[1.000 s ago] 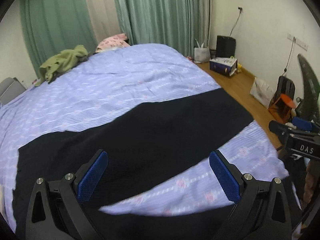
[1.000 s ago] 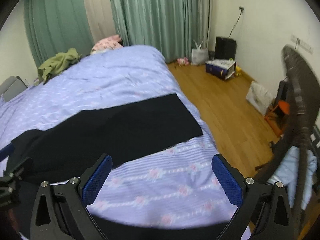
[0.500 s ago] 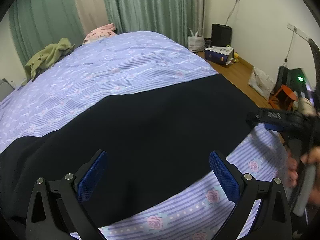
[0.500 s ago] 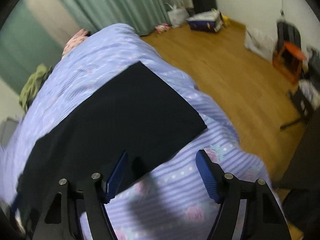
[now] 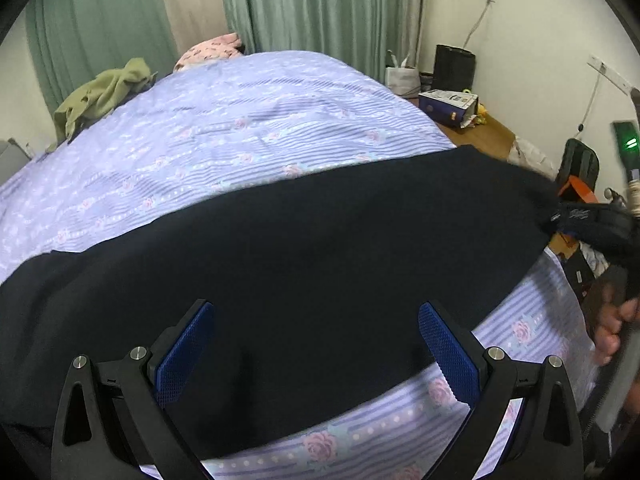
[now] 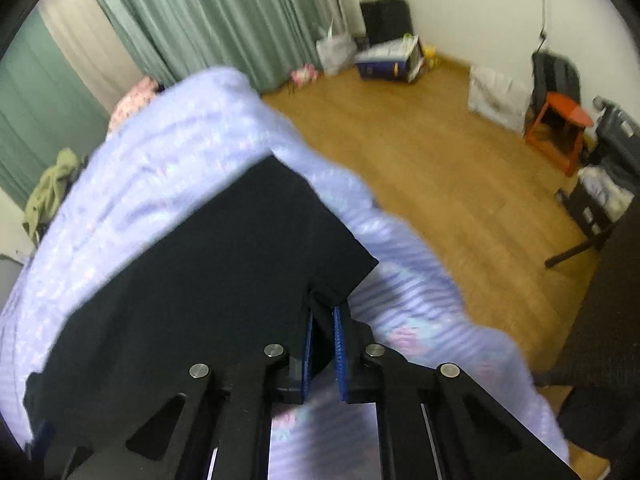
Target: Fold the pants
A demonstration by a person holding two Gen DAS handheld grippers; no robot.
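1. The flat-spread black fabric pants are shown plain, with no pattern.
2. The lavender striped bedspread is patterned with pale stripes, rows of white dots and pink roses.
3. Ridged blue pads are carried on the black-framed left gripper and on the black-framed right gripper.
4. The pleated curtains are coloured sea green, with a beige panel between them.
5. An olive-green crumpled garment and a pink printed pillow are seen.
6. The plank floor is coloured honey brown.
7. The small plastic stool is coloured orange-red.
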